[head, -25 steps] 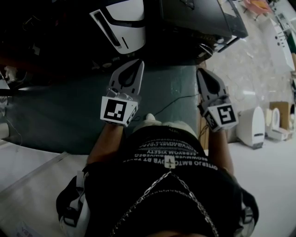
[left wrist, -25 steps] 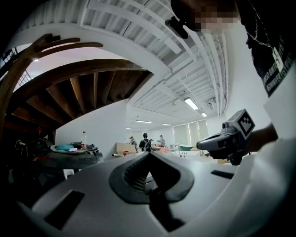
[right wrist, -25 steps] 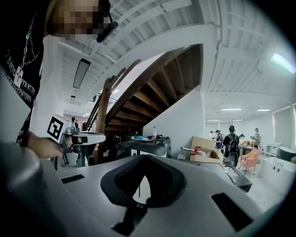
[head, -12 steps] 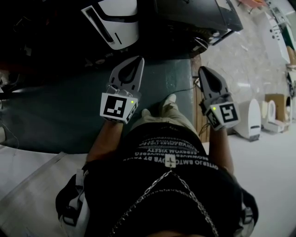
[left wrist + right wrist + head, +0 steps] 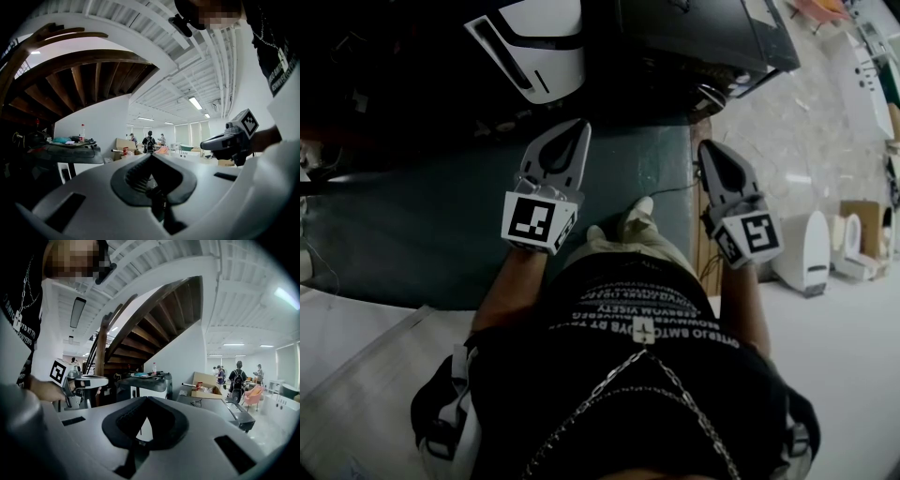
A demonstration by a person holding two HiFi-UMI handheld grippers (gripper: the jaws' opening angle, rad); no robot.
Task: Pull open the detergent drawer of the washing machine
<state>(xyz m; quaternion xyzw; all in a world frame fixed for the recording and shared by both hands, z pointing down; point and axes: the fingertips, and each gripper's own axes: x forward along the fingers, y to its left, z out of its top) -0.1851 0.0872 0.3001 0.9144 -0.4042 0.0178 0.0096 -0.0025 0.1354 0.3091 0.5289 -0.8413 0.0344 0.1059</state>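
Jaws of left gripper and right gripper are pressed together, empty, both held over dark floor.

The grey left gripper and grey right gripper look like smooth matt plastic, their jaws lined with ribbed black pads. The curved brown staircase is wood. The white appliance casing is glossy.

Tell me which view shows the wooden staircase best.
The right gripper view: the staircase rises across the middle, its stepped underside and handrail plain. The left gripper view shows only its underside beams, cropped at the left. The head view shows none of it.
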